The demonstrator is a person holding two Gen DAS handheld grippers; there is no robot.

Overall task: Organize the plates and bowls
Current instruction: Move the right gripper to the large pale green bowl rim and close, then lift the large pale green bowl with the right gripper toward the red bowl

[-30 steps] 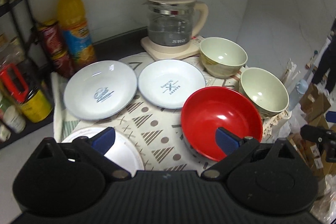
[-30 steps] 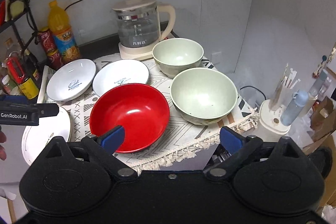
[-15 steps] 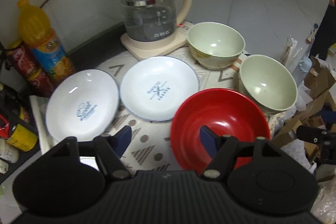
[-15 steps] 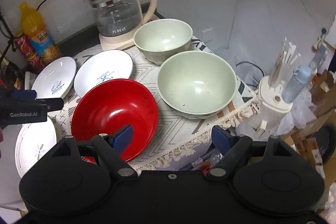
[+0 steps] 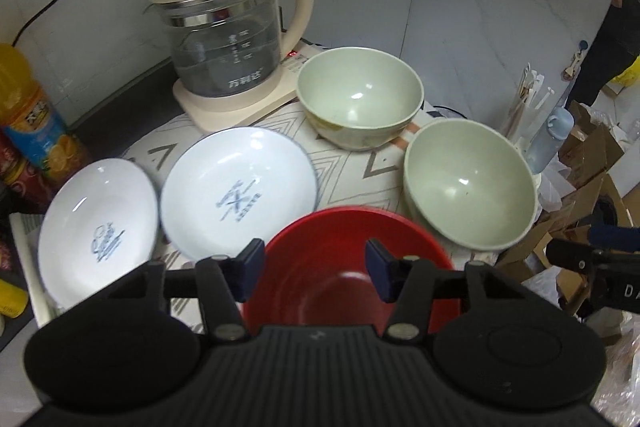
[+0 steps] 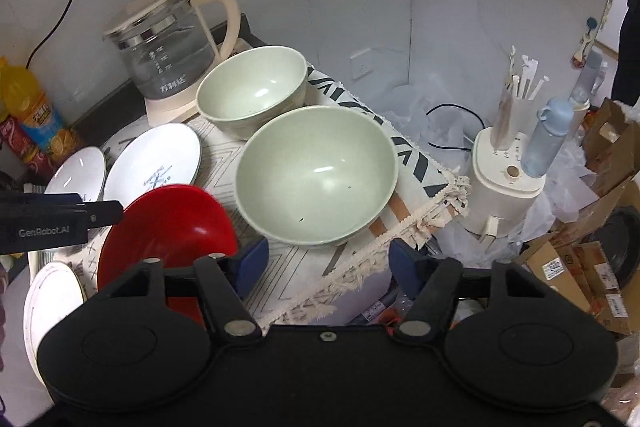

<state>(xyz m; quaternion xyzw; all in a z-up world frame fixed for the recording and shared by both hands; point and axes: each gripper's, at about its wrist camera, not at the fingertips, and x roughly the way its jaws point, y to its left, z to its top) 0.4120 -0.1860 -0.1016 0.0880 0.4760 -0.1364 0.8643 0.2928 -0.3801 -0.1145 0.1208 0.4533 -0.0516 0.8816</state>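
A red bowl (image 5: 340,267) sits at the table's near edge, with my open, empty left gripper (image 5: 316,269) just above it. Two white plates (image 5: 240,195) (image 5: 98,227) lie side by side to its left. Two pale green bowls (image 5: 360,95) (image 5: 468,183) stand to the right. In the right wrist view my right gripper (image 6: 328,267) is open and empty above the table's fringed front edge, close to the near green bowl (image 6: 316,175); the red bowl (image 6: 168,227) is at its left and a third white plate (image 6: 52,303) lies at the far left.
A glass kettle (image 5: 224,39) on its base stands at the back. An orange drink bottle (image 5: 28,115) and cans stand at the left. Right of the table are a white appliance (image 6: 504,187), a blue bottle (image 6: 548,135) and cardboard boxes (image 6: 580,267).
Both grippers have moved forward and to the right, and their jaws have narrowed somewhat. The left now hangs over the red bowl, the right faces the near green bowl. No dish has moved.
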